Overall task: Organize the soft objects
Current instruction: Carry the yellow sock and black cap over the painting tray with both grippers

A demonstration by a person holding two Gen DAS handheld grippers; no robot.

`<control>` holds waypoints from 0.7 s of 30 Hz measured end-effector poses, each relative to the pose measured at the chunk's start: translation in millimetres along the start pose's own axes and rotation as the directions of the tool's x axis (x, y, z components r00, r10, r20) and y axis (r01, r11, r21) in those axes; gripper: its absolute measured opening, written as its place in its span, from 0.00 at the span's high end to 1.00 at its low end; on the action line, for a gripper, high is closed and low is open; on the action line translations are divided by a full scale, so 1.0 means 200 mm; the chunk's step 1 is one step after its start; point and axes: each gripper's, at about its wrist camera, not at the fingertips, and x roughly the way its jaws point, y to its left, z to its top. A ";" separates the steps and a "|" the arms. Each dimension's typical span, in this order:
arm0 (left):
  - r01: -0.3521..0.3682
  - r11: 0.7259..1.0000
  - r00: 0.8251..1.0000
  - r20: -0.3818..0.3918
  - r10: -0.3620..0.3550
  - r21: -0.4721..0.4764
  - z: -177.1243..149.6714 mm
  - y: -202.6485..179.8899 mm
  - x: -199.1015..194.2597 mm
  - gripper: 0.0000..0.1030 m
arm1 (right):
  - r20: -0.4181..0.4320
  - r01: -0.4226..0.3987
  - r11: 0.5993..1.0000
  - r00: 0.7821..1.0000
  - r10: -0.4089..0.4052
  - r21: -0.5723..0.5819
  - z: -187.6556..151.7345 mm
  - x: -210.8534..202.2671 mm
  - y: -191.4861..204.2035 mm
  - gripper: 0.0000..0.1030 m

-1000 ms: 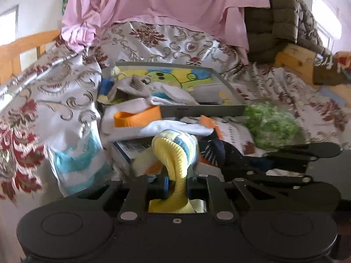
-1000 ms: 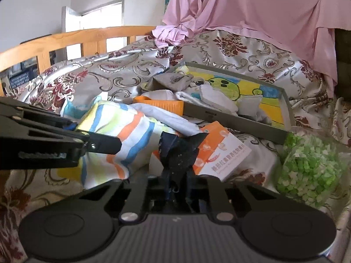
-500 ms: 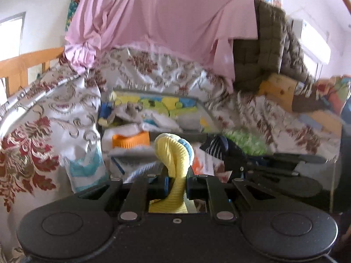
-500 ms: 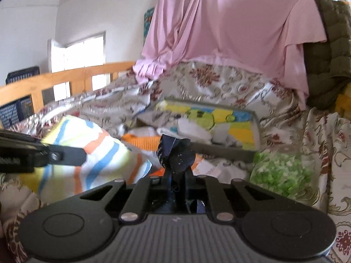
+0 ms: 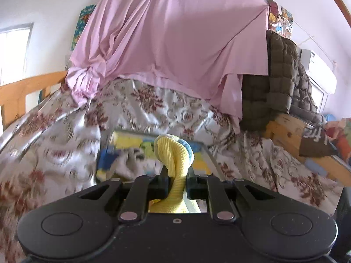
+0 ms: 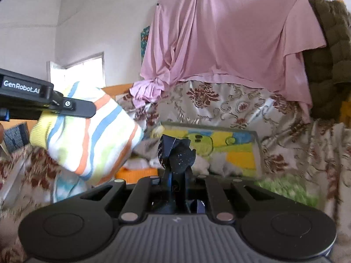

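My left gripper [image 5: 176, 175] is shut on a yellow striped sock [image 5: 173, 153], held up above the bed. In the right wrist view the same sock [image 6: 92, 131] hangs at the left, white with blue, orange and green stripes, under the left gripper's finger [image 6: 72, 107]. My right gripper [image 6: 176, 171] is shut on a dark navy sock [image 6: 177, 153]. Behind both lies a grey tray [image 6: 256, 144] with a yellow and blue cartoon lining, holding grey and white soft items [image 6: 204, 164].
A floral bedspread [image 5: 164, 109] covers the bed. A pink sheet [image 5: 171, 43] hangs behind it, with an olive quilted jacket [image 5: 283, 83] at the right. A green-speckled bag [image 6: 289, 190] lies right of the tray, an orange item [image 6: 136, 173] left. A wooden rail [image 5: 28, 87] runs at the left.
Both grippers have lifted and tilted upward with their socks. The tray and bed clutter have dropped lower in both views, and the striped sock now hangs higher.
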 end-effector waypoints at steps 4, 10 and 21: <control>-0.010 1.000 1.000 0.016 0.010 -0.014 0.10 -0.01 0.27 0.84 | 0.002 0.012 0.999 1.000 -0.012 0.036 0.07 0.20 -0.15 0.88; -0.044 0.997 0.999 -0.033 0.042 -0.064 0.18 0.01 0.78 0.84 | -0.028 0.051 0.968 0.999 -0.045 0.247 0.10 0.54 -0.40 0.88; -0.043 0.987 0.992 -0.122 0.024 -0.153 0.15 0.01 1.32 0.83 | -0.085 0.123 0.864 0.992 -0.093 0.487 0.02 0.84 -0.70 0.88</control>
